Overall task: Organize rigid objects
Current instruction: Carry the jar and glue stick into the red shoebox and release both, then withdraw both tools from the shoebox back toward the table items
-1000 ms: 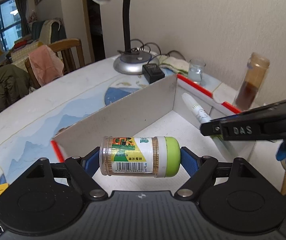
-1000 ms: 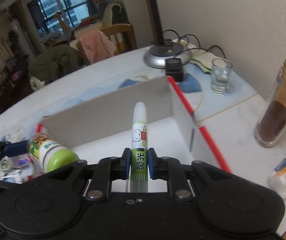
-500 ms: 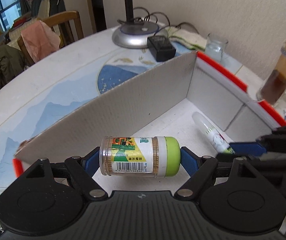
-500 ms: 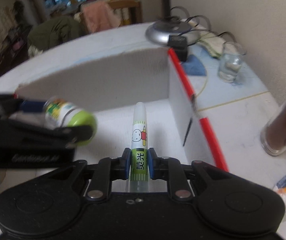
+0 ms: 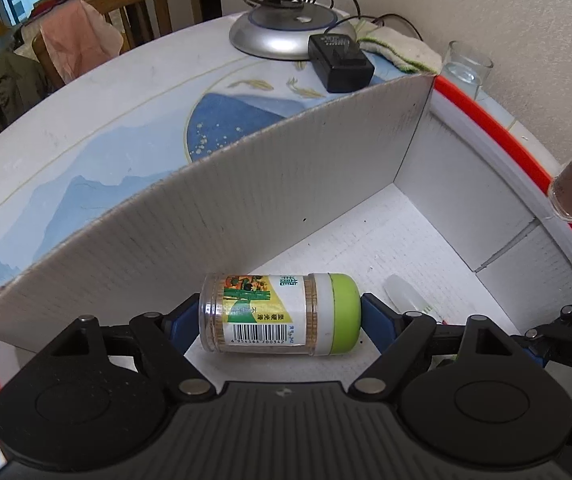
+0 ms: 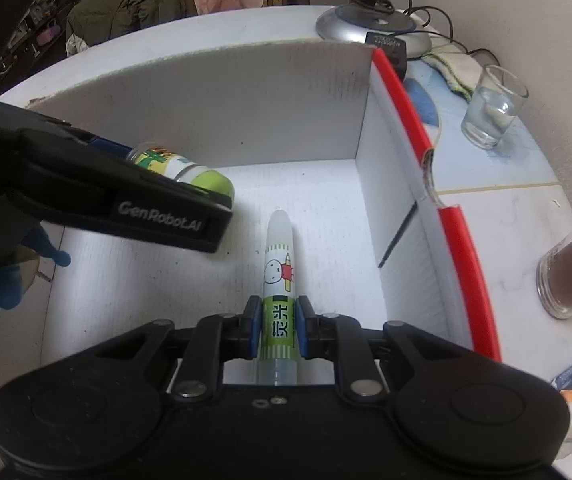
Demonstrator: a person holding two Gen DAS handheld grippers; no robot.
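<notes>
Left wrist view: left tongs (image 5: 280, 314) are clamping a green-capped clear plastic jar (image 5: 278, 314) endwise inside the white corrugated red-rimmed box (image 5: 465, 216); right tongs (image 6: 278, 326) are gripping a white cartoon-printed marker (image 6: 278, 276) beside it. Both likely await lowering and release.

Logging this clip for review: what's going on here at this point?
A person is loading a white corrugated box with a red rim. The left claw is shut on a clear toothpick jar with a green cap, held sideways inside the box. The right claw is shut on a white and green cartoon-printed marker, pointing forward over the box floor. Neither is released.
</notes>
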